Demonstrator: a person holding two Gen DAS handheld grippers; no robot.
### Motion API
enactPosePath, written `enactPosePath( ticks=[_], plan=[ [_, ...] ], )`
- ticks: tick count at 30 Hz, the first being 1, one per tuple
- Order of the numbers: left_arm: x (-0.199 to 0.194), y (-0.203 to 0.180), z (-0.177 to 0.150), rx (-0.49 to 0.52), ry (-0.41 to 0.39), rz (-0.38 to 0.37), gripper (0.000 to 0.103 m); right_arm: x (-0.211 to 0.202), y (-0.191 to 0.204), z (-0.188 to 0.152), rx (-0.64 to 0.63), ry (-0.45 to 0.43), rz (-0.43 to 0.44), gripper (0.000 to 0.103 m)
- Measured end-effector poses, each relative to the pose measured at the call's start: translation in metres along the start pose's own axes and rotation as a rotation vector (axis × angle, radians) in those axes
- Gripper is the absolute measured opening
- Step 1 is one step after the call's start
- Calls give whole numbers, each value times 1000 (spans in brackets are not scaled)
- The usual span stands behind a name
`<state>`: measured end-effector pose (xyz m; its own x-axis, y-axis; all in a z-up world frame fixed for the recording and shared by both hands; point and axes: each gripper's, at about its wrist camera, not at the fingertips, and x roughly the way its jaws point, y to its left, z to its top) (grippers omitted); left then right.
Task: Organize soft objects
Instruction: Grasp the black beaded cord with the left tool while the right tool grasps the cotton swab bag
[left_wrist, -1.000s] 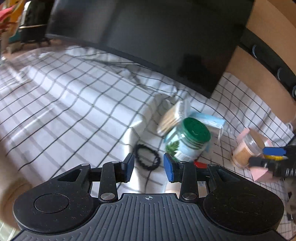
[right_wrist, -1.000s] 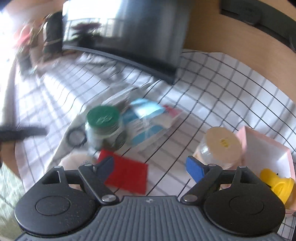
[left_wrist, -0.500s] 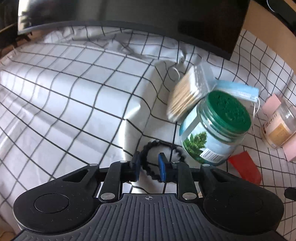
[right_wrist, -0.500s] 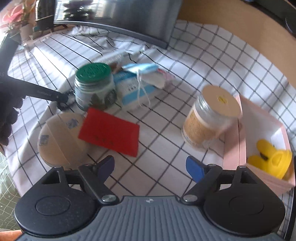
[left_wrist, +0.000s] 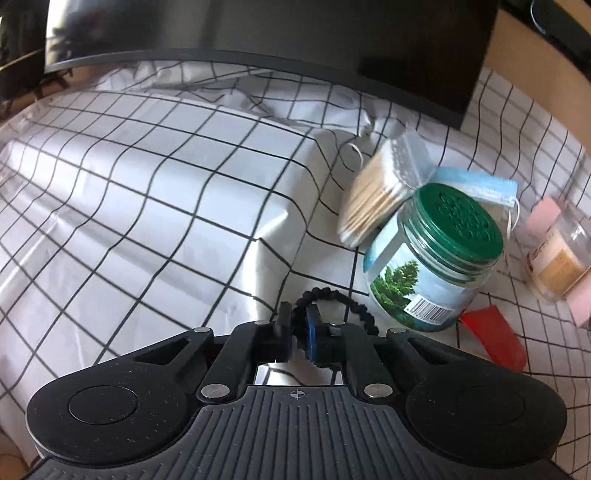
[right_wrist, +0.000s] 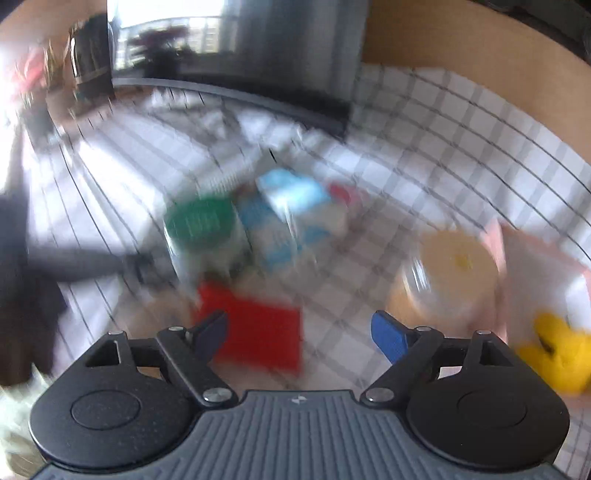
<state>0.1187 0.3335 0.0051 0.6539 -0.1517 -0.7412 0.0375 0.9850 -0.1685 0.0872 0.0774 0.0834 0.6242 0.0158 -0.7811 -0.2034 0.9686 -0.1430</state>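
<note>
My left gripper (left_wrist: 298, 325) is shut on a black beaded hair tie (left_wrist: 345, 301) that lies on the checked cloth beside a green-lidded jar (left_wrist: 432, 258). My right gripper (right_wrist: 299, 332) is open and empty above the cloth; its view is blurred. A blue face mask (left_wrist: 480, 186) lies behind the jar and also shows in the right wrist view (right_wrist: 295, 194). A yellow soft duck (right_wrist: 557, 354) sits in a pink box (right_wrist: 535, 258) at the right.
A bag of cotton swabs (left_wrist: 380, 192) leans on the jar. A clear jar with a tan lid (right_wrist: 450, 273) stands by the pink box. A red card (right_wrist: 255, 332) lies in front. A dark monitor (left_wrist: 295, 33) stands behind.
My left gripper has closed its fingers on the hair tie. My right gripper has moved and its view has become blurred; it stays open.
</note>
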Motion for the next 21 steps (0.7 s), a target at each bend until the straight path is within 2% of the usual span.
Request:
enactPosePath(
  ticks=[3, 6, 8, 11, 13, 16, 18, 21],
  plan=[
    [-10, 7, -1, 2, -27, -19, 10, 13, 5, 63, 68, 61, 62, 85],
    [-24, 14, 0, -19, -64, -42, 10, 51, 22, 120, 117, 149, 142, 85],
    [-33, 21, 1, -39, -88, -54, 10, 79, 37, 142, 104, 178, 117, 85],
    [-47, 34, 2, -66, -125, -60, 10, 118, 55, 154, 105, 245, 75, 79],
    [-53, 44, 2, -90, -138, -57, 10, 136, 64, 153, 109, 287, 47, 65],
    [-59, 60, -3, -145, -143, -64, 9, 155, 71, 146, 117, 346, 1, 55],
    [-61, 68, -8, -168, -144, -66, 10, 156, 78, 139, 106, 354, 11, 49],
    [-60, 78, -15, -205, -136, -75, 10, 154, 98, 135, 16, 366, 67, 48]
  ],
)
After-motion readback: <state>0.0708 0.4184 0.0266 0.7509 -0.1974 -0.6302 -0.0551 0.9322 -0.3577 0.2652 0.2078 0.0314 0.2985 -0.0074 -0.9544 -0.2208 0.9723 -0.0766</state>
